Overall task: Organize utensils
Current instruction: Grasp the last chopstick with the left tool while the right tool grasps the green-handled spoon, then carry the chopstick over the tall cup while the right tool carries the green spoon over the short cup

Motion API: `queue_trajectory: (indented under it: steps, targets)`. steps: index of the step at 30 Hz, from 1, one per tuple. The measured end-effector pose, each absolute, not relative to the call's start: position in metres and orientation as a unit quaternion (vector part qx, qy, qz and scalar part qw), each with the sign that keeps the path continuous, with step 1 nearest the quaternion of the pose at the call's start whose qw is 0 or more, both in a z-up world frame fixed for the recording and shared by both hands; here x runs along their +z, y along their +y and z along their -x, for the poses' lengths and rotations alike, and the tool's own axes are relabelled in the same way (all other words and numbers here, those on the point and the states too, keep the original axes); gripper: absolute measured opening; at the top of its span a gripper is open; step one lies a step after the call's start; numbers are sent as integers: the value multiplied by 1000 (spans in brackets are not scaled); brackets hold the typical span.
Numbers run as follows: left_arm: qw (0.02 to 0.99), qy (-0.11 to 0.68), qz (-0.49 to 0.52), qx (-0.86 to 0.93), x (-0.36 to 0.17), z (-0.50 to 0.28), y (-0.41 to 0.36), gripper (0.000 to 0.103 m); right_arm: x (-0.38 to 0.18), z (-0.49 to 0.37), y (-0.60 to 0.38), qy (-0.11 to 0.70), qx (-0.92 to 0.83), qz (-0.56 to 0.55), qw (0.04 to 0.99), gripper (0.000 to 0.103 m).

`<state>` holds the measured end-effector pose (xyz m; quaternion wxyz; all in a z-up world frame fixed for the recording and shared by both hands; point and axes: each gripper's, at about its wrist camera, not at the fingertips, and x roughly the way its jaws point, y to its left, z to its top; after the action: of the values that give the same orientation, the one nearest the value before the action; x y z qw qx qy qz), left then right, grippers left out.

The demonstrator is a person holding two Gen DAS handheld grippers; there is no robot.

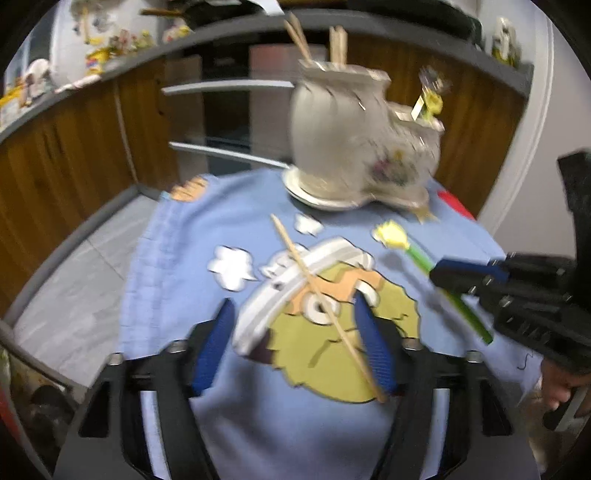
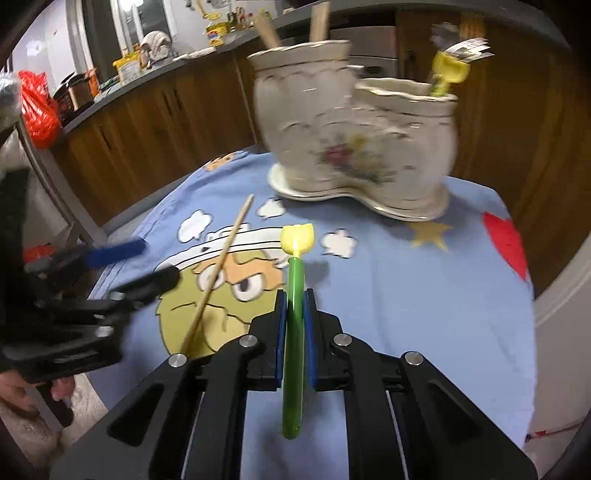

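Right gripper [image 2: 294, 325] clamped on green-handled utensil [image 2: 294, 332] mid-tabletop, left gripper [image 1: 293, 343] apart straddling wooden stick [image 1: 325, 306] toward the near edge; risk: thin stick rolls off the pads or utensil pivots, missing the ceramic holder [image 2: 354, 136] at far edge.

Home kitchen: wooden cabinets [image 2: 147, 110] under a cluttered grey counter [image 2: 122, 88], oven [image 1: 229, 110].

On the cloth [image 2: 388, 295] before you the holder [image 2: 354, 140] stood at the back, sticks [image 2: 319, 22] in its left compartment; nearer, the chopstick [image 2: 221, 266] lay left of the spoon [image 2: 295, 266].
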<state>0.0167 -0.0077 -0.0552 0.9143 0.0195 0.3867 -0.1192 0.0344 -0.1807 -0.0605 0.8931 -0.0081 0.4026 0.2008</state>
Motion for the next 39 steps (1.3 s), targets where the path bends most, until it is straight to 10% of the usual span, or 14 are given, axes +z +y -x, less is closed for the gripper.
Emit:
queue_trajectory:
  steps: [9,39]
  targets:
    - [900,419,-72,-94,-77,-42,-35,8,-67,-36,-198,405,202,5,892,9]
    - [879,428,-113,-177,-59,-12,-17,5,-67,-27,-213,393,232,72,887,9]
